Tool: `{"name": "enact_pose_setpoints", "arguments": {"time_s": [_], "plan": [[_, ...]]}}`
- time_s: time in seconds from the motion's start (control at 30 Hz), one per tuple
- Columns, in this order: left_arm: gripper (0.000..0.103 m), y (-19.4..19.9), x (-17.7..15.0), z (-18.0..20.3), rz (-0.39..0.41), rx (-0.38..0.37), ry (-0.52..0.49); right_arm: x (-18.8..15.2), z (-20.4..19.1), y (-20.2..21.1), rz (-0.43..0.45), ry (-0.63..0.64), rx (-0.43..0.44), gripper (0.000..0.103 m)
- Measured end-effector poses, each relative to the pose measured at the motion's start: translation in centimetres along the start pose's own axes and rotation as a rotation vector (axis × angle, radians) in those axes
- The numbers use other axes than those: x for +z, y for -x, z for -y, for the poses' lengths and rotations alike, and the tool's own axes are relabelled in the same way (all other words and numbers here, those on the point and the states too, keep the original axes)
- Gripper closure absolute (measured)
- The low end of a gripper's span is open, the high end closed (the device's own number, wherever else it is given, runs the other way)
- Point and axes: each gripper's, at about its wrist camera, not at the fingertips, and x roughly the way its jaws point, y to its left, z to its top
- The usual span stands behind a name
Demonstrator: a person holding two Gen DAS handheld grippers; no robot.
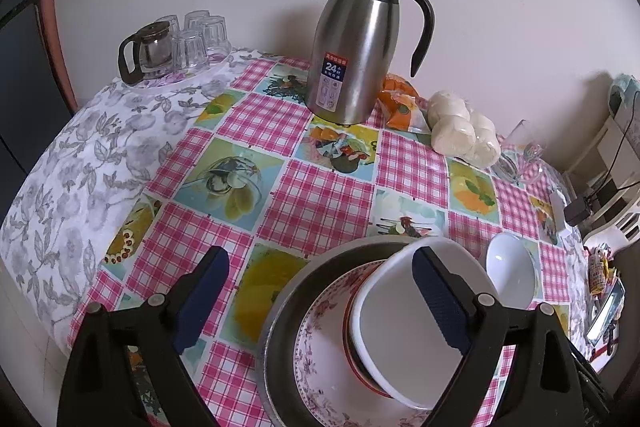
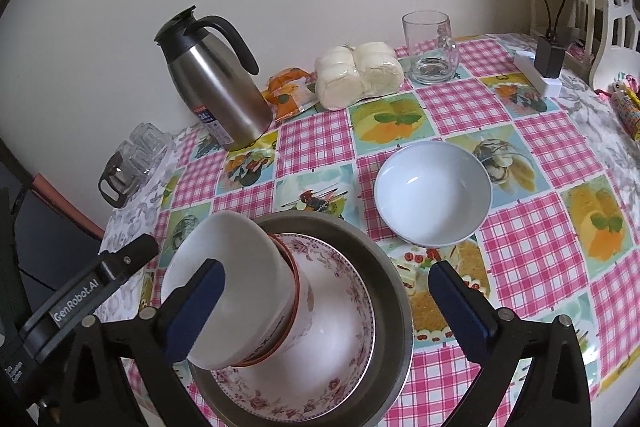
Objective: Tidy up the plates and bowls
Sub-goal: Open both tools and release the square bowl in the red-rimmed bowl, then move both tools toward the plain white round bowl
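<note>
a metal basin (image 2: 394, 291) on the pink checked tablecloth (image 2: 532, 239) holds a floral plate (image 2: 344, 359), and on the plate a white bowl (image 2: 236, 279) lies tipped on its side, nested in a red-rimmed bowl (image 2: 294, 323). both the left gripper (image 1: 320, 303) and the right gripper (image 2: 326, 311) are spread wide with nothing pinched, one blue pad of each in front of the tipped bowl. another white bowl (image 2: 432, 193) sits upright just beside the basin, well apart from the steel thermos jug (image 1: 352, 47) by the wall.
</note>
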Motion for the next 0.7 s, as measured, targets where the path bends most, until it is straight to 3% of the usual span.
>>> {"name": "enact_pose_setpoints", "arguments": {"time_s": [0.7], "plan": [[0.010, 0.9, -0.2, 1.6, 0.036, 0.029, -0.041, 0.8, 3.0, 1.3, 0.021, -0.068, -0.011, 0.000]]}}
